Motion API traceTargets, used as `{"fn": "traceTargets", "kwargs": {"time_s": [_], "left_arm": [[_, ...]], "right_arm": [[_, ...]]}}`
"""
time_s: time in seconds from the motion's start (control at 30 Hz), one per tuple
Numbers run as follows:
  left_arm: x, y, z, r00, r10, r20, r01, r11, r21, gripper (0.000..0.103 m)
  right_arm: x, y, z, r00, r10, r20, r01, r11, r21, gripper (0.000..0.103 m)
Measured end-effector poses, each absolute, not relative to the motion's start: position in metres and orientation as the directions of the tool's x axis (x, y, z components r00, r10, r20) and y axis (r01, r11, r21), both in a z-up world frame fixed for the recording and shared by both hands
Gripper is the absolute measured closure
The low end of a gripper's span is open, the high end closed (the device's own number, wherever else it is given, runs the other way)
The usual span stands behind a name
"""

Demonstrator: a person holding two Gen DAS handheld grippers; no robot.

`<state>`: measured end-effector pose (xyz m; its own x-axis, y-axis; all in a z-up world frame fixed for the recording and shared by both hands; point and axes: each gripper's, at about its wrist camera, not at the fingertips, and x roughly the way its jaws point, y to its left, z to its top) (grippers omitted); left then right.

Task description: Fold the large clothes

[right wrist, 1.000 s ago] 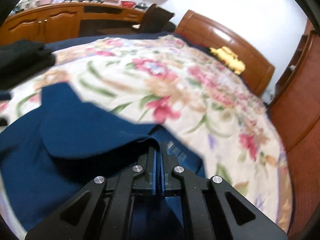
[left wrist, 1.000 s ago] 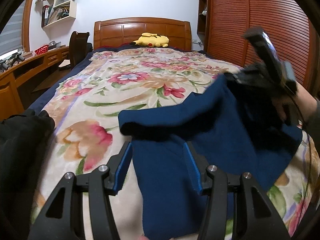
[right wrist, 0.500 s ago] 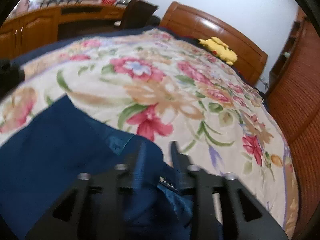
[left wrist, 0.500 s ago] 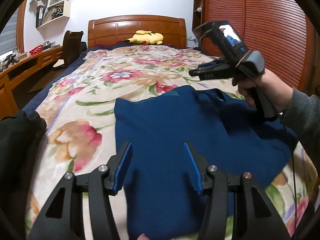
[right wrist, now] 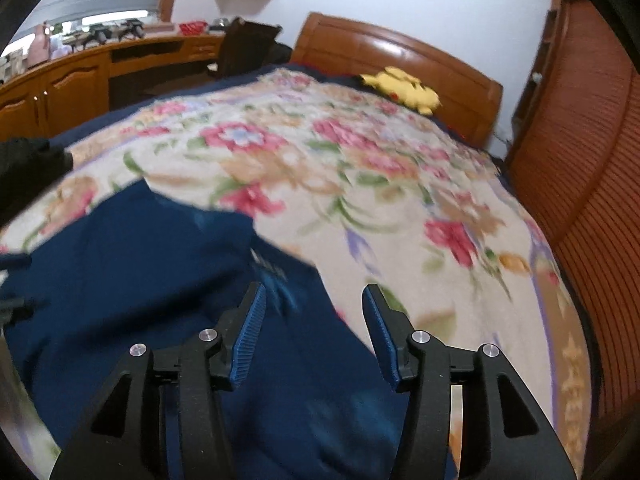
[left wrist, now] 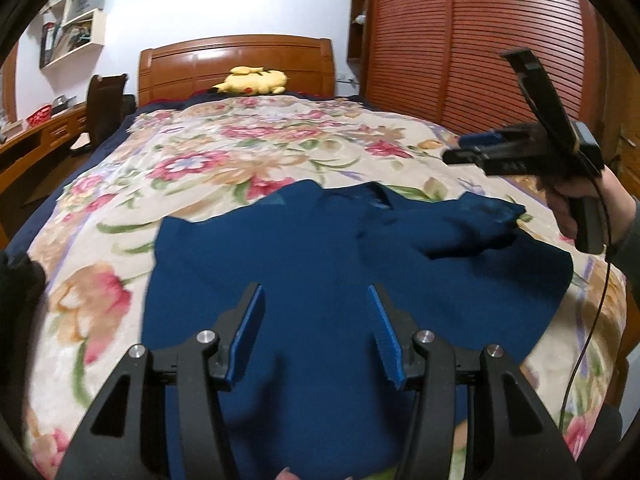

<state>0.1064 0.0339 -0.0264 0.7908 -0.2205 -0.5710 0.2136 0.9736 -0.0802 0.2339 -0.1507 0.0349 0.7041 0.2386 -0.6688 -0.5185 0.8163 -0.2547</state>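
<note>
Right claw (right wrist: 312, 300) opening, left claw (left wrist: 316, 300) apart, both empty above navy garment (left wrist: 320, 264); plush toy (left wrist: 252, 80) by headboard (left wrist: 236, 60).

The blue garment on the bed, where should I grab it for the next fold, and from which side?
Probably the blue garment at its rumpled flap on the right, coming from the right edge with the right gripper, whose jaws are opening with nothing between them. That flap lies raised and loose on the flatter body, so its free edge looks easiest to pinch. The left gripper hangs open over the near hem.
</note>
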Motion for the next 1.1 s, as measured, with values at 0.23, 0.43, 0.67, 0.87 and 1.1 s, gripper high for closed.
{"fn": "traceTargets", "kwargs": {"time_s": [0.23,0.43,0.67,0.87,1.1], "left_arm": [[0.113,0.011,-0.029,0.776,-0.243,-0.582,0.244,0.967,-0.078,0.051],[0.121,0.005,-0.037,0.76,-0.238,-0.604,0.248,0.966,-0.069,0.051],[0.129,0.001,-0.045,0.745,-0.233,-0.625,0.25,0.966,-0.062,0.051],[0.131,0.001,-0.052,0.732,-0.229,-0.642,0.25,0.966,-0.059,0.051],[0.133,0.0,-0.056,0.722,-0.227,-0.653,0.254,0.966,-0.055,0.051]], "right_arm": [[0.215,-0.221,0.015,0.683,0.188,-0.706,-0.465,0.857,-0.222,0.047],[0.206,-0.25,-0.002,0.651,0.19,-0.735,-0.458,0.87,-0.181,0.041],[0.196,-0.252,-0.016,0.593,0.259,-0.762,-0.507,0.856,-0.104,0.035],[0.187,-0.243,-0.019,0.598,0.273,-0.754,-0.53,0.84,-0.116,0.034],[0.177,-0.245,-0.018,0.593,0.297,-0.748,-0.539,0.837,-0.096,0.034]]}}
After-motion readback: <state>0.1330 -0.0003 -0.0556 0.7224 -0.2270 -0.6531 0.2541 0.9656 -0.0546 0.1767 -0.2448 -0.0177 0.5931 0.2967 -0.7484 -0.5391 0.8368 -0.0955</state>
